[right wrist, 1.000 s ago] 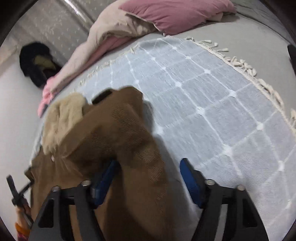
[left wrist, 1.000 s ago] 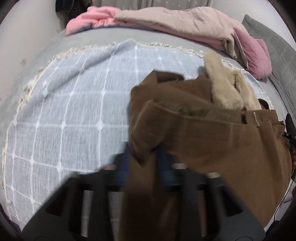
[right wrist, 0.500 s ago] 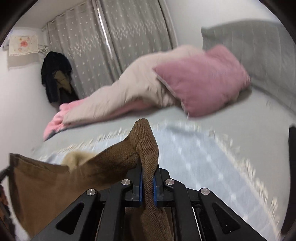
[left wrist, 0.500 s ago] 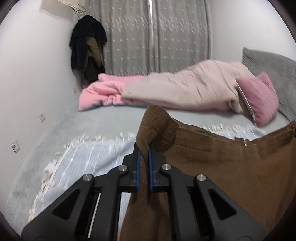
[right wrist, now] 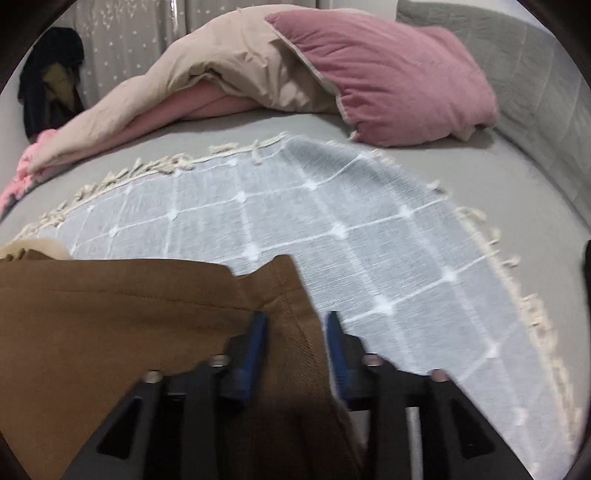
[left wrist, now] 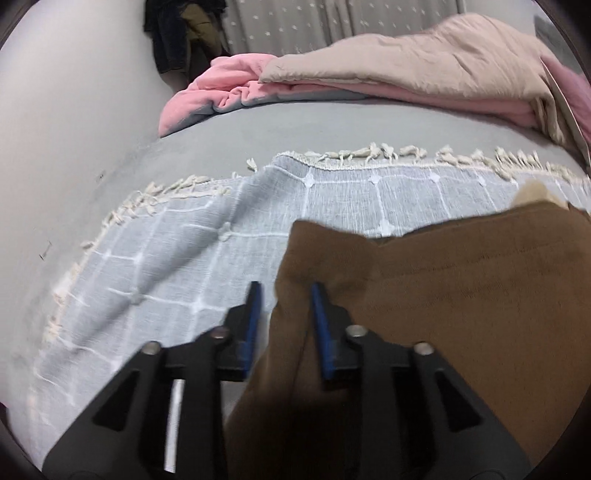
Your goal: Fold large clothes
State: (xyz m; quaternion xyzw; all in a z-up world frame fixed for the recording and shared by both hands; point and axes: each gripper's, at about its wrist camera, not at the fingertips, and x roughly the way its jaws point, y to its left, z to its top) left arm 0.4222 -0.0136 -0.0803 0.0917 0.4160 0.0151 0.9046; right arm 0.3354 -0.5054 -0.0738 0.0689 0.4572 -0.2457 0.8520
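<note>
A large brown garment [left wrist: 461,302] lies spread flat on a pale blue checked throw [left wrist: 184,266] on the bed. My left gripper [left wrist: 284,291] is open, its blue pads on either side of the garment's left corner. In the right wrist view the same garment [right wrist: 122,317] fills the lower left, and my right gripper [right wrist: 295,321] is open over its right corner. A beige fleece lining [right wrist: 33,245] peeks out behind the far edge of the garment.
A beige and pink duvet [left wrist: 406,62] lies bunched along the far side of the grey bed. A dark pink pillow [right wrist: 399,74] and a grey cushion [right wrist: 524,62] are at the far right. Dark clothes [left wrist: 177,33] hang by the wall and curtain.
Both grippers were shut on the garment's corners and held them up; now they have come down over the throw and opened, and the garment lies flat.
</note>
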